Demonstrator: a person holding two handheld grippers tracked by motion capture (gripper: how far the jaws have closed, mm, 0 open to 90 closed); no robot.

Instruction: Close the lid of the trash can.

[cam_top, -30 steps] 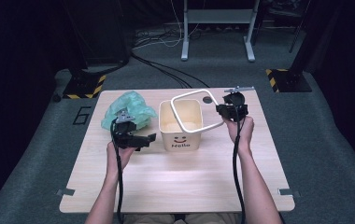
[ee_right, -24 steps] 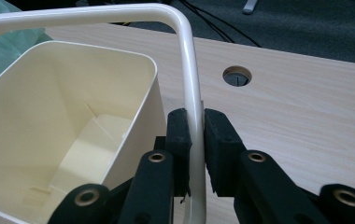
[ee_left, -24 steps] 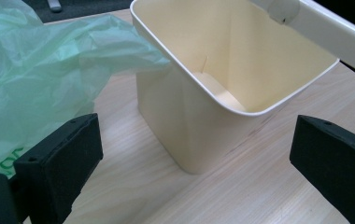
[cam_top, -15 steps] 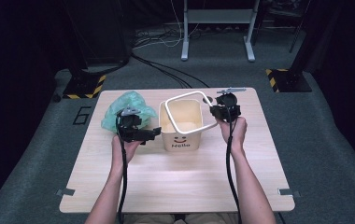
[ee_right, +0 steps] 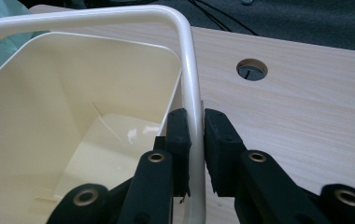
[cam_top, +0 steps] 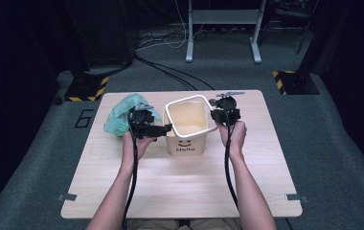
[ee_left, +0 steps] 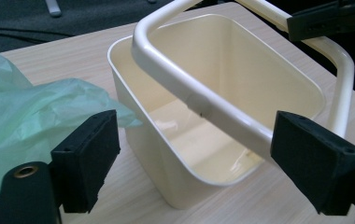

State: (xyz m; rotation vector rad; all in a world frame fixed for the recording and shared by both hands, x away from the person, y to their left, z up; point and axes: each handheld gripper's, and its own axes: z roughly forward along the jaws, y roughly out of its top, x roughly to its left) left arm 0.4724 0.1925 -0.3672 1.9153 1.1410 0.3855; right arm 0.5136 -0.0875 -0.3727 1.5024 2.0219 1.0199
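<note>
A cream bin (cam_top: 186, 139) with "Hello" on its front stands at the middle of the table. A loose white rim frame (cam_top: 189, 99) is tilted above its mouth. My right gripper (cam_top: 217, 116) is shut on the frame's right bar (ee_right: 187, 70), which runs between its pads (ee_right: 179, 135). My left gripper (cam_top: 163, 128) is open at the bin's left wall. In the left gripper view, its wide-set jaws (ee_left: 199, 158) straddle the frame's near bar (ee_left: 199, 98) and the bin's corner (ee_left: 166, 154). A crumpled green plastic bag (cam_top: 120, 115) lies left of the bin, behind the left gripper.
The light wooden table (cam_top: 180, 187) has open surface in front of the bin, between the forearms. A round cable hole (ee_right: 252, 69) is in the tabletop to the right of the bin. Cables and a stand's legs lie on the floor beyond the table.
The left gripper has moved forward and right, up to the bin's left side. The right gripper has shifted slightly left, still holding the frame.
</note>
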